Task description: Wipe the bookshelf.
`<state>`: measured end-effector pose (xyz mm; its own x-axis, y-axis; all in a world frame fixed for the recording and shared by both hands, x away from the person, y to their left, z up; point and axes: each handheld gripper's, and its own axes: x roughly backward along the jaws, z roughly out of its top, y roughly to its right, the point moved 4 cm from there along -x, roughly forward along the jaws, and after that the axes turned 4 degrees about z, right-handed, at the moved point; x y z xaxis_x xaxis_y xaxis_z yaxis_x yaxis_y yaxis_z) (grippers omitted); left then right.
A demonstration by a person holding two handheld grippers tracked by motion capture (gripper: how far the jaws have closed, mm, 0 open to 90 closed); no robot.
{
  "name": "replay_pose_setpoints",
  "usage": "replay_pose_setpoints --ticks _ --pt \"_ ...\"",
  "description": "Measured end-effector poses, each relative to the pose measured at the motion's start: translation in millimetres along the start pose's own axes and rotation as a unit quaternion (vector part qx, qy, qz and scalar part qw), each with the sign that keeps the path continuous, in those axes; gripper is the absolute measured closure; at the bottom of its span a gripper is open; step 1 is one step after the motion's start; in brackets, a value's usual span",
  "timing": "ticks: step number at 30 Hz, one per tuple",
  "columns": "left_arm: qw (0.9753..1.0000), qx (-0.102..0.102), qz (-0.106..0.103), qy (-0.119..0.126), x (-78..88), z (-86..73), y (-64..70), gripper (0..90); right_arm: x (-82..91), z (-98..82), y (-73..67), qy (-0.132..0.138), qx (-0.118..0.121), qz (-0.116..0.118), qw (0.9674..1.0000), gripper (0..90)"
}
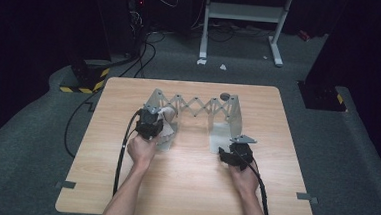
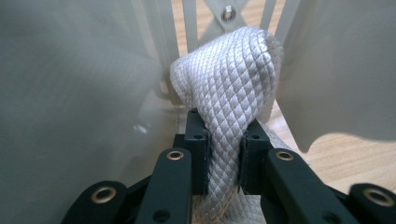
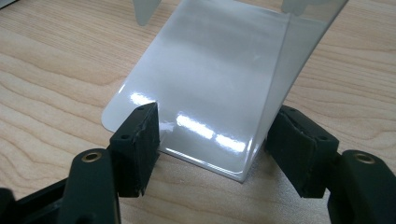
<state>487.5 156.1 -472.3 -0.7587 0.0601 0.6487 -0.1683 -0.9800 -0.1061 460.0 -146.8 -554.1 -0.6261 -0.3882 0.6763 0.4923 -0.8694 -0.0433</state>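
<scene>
On the left of the wooden table (image 1: 183,187), the left gripper (image 1: 150,126) sits at the left end plate of a grey folding rack (image 1: 196,108) whose scissor bars span between two upright panels. In the left gripper view, its jaws stand narrow and pinch a silvery-white band with a quilted, scale-like pattern (image 2: 229,88). The pads press on both sides of the band, which loops up over the jaws and bends toward the rack's bars behind it. A pale frosted panel stands close on either side of the band.

Toward the right, the right gripper (image 1: 235,155) rests low on the table at the foot of the rack's right end plate (image 3: 210,79). Its jaws stand wide, one on each side of the glossy plate's near edge. The left pad lies just at the flat foot's edge, the right one just beside the upright fold; whether either presses on it I cannot tell.
</scene>
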Motion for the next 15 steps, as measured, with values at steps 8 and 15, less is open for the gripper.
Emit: replay_pose_setpoints --ticks 8,15 --pt "0.9997 -0.016 0.007 0.015 12.3 25.2 -3.9 77.5 0.0 0.0 -0.1 0.0 -0.001 0.0 1.0 34.7" --pt "0.9991 -0.026 0.015 0.029 21.6 48.7 -8.1 77.4 0.1 -0.1 -0.1 0.0 0.0 0.0 1.0 34.7"
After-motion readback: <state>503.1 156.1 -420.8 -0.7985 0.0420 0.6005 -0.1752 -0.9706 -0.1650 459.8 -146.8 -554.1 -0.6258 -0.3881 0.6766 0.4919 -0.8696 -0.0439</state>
